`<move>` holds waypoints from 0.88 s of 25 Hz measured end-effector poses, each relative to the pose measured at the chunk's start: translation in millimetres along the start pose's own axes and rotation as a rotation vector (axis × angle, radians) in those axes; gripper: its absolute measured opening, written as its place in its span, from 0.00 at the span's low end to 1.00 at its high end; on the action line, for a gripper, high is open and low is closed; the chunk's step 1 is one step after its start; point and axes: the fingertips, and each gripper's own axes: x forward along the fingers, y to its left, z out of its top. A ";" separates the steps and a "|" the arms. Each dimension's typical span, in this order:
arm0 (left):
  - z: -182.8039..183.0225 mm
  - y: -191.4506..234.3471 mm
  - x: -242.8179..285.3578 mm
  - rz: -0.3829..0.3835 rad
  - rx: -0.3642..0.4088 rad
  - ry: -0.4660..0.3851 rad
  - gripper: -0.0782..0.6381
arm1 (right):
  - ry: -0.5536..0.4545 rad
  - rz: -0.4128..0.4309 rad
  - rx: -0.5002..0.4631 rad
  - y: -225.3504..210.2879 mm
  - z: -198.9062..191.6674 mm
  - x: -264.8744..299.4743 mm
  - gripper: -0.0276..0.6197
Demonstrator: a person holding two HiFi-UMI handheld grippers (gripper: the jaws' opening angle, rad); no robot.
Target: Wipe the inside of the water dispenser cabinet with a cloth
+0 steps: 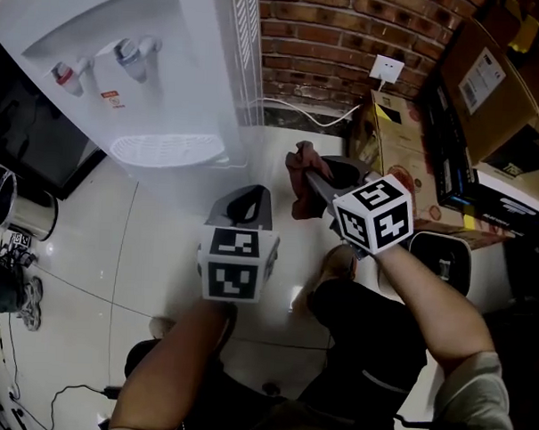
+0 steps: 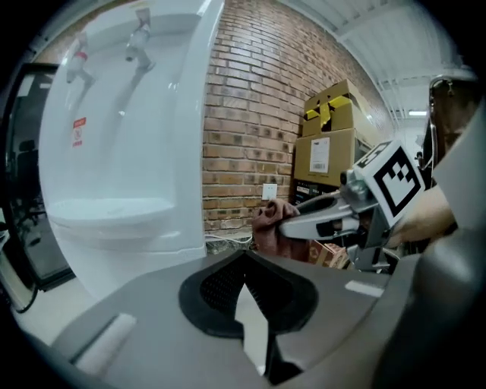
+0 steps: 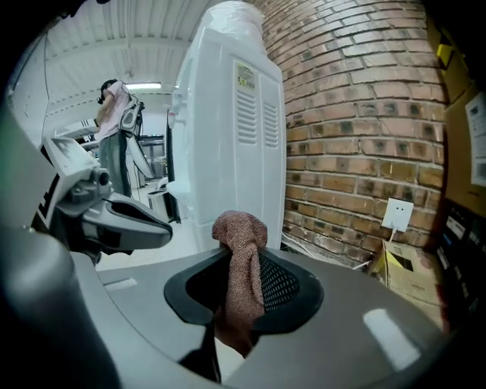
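Brick wall (image 1: 348,44) across the top, glossy white floor (image 1: 161,241) below. The water dispenser (image 1: 142,61) fills the upper left; cardboard boxes (image 1: 397,144) crowd the right edge, contents hidden. At centre the right gripper (image 1: 314,178) pinches a reddish-brown cloth (image 3: 241,251) that hangs between its narrow jaws. Lower centre, the left gripper (image 2: 244,285) is closed on nothing — bare floor lies between dispenser and boxes
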 end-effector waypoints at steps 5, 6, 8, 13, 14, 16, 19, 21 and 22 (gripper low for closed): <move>-22.3 14.7 14.4 0.042 -0.078 0.014 0.11 | 0.030 -0.028 0.048 -16.1 -54.0 45.6 0.20; -26.7 15.9 18.0 0.043 -0.088 0.020 0.11 | 0.042 -0.027 0.060 -17.4 -68.2 55.8 0.20; -34.7 16.9 23.1 0.036 -0.101 0.043 0.11 | 0.069 -0.027 0.084 -18.9 -97.7 76.5 0.20; -41.7 16.3 25.7 -0.004 -0.124 0.087 0.11 | 0.150 -0.027 0.119 -24.0 -169.8 124.2 0.20; -42.3 16.4 25.6 -0.010 -0.126 0.092 0.11 | 0.168 -0.031 0.126 -26.7 -184.0 131.8 0.20; -43.9 16.6 24.8 -0.023 -0.136 0.102 0.11 | 0.207 -0.048 0.141 -33.8 -212.2 144.5 0.20; -44.9 18.7 22.4 -0.039 -0.152 0.109 0.11 | 0.270 -0.074 0.165 -43.1 -250.5 159.0 0.20; -46.4 20.1 20.3 -0.048 -0.167 0.116 0.11 | 0.311 -0.077 0.177 -45.7 -271.7 167.1 0.20; -46.9 20.7 19.3 -0.053 -0.175 0.119 0.11 | 0.338 -0.075 0.184 -45.6 -282.6 170.7 0.20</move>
